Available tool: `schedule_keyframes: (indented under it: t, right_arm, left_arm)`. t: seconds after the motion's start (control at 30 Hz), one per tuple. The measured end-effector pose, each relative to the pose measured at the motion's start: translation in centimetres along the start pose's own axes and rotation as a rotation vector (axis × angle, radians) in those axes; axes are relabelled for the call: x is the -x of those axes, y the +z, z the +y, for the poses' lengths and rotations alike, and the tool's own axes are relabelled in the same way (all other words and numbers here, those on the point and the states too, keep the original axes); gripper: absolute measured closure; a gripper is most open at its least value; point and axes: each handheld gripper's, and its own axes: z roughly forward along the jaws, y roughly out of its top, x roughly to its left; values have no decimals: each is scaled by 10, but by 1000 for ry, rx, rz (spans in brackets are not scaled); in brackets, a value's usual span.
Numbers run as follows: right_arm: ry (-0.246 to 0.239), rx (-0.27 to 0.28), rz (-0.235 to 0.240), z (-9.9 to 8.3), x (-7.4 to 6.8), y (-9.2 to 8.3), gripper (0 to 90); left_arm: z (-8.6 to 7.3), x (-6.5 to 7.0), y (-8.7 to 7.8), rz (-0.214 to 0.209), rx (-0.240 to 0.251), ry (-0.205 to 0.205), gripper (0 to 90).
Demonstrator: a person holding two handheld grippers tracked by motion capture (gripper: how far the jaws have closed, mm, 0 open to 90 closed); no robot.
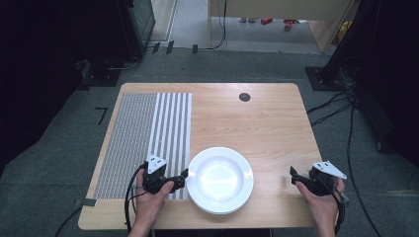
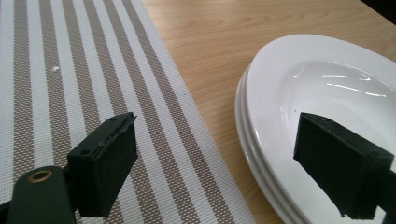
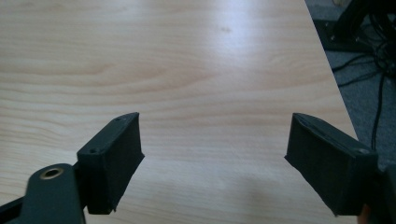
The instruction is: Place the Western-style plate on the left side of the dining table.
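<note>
striped mat (image 1: 143, 138) left of plates (image 1: 220, 180), touching

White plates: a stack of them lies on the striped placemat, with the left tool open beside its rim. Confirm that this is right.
Not right. The white plates lie on the bare wooden table, beside the striped placemat, as the high view shows. The left tool is indeed open beside the rim.
</note>
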Motion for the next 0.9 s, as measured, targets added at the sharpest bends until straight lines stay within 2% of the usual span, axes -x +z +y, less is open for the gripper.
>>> schedule_keyframes:
  t: [0.3,0.5,0.57,0.7,0.9]
  right_arm:
    - [32,81,49,10,-21,-11,266]
    - [27,105,86,13,-32,-18,343]
    - [21,108,91,14,-34,-18,352]
    - [7,111,133,15,-44,-21,434]
    - [39,96,200,15,-54,-22,531]
  left_arm:
    - [-1,7,2,0,-14,13,135]
    - [-1,10,3,-1,-24,16,136]
    - [-1,11,3,-3,-26,16,139]
    - [-1,13,4,-22,-32,14,154]
    - [-2,14,4,-19,-32,12,233]
